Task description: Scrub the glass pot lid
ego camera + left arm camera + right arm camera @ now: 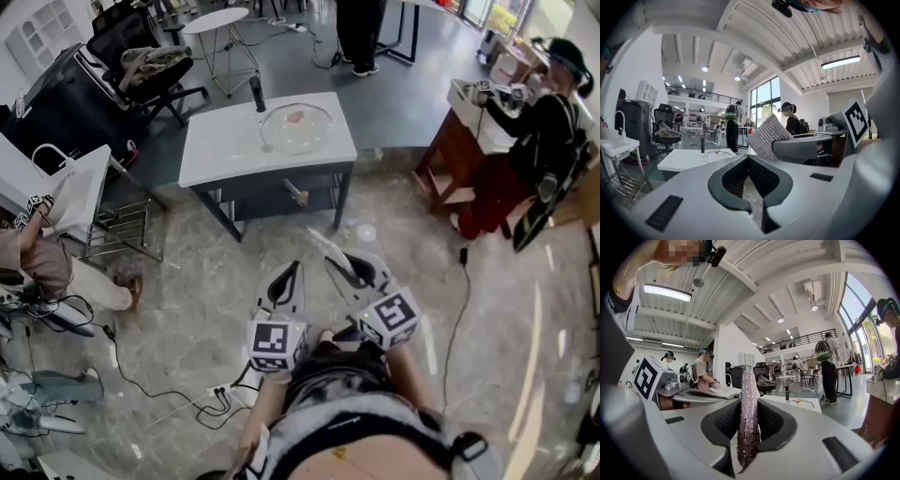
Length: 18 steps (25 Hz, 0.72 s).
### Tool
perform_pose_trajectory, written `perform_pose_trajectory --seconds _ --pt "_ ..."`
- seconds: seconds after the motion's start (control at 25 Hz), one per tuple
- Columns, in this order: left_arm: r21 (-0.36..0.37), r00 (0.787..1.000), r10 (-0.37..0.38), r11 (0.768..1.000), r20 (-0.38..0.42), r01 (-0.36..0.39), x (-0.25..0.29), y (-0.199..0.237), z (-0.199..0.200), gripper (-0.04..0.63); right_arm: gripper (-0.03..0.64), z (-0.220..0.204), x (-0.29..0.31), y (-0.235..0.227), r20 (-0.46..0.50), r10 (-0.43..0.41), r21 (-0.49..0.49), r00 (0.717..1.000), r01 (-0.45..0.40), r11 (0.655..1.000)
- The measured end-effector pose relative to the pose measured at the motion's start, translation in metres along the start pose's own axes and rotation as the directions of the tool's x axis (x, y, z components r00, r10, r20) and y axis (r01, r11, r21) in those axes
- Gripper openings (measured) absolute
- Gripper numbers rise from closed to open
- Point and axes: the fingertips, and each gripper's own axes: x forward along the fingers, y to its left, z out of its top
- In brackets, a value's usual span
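Head view: right tool grips half-hidden silvery cloth; left tool closed, empty.

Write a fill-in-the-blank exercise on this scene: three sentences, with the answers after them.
1. The glass pot lid lies on a ____ table.
2. The right gripper is shut on a silvery scrub pad, while the left gripper, jaws together, holds ____.
3. In the head view, a dark bottle stands on the table to the ____ of the lid.

Missing words: white; nothing; left
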Motion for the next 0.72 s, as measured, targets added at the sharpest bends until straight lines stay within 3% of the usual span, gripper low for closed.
perform_pose_trajectory --seconds 0.28,0.48,0.72 --pt "-0.037 1.000 0.001 0.999 -0.014 -0.002 0.006 0.002 -0.009 0.000 0.083 -0.008 0.008 -0.013 0.018 -0.006 0.019 1.000 0.005 1.000" --pt "-0.045 0.999 -0.043 0.998 -0.014 0.043 0.026 0.009 -0.012 0.000 0.083 -0.007 0.026 -0.015 0.019 0.013 0.007 1.000 -0.013 1.000" --pt "-0.045 0.994 -0.109 0.993 0.001 0.109 0.065 0.040 0.000 0.000 0.083 -0.001 0.063 -0.036 0.024 -0.035 0.005 0.999 0.035 0.999"
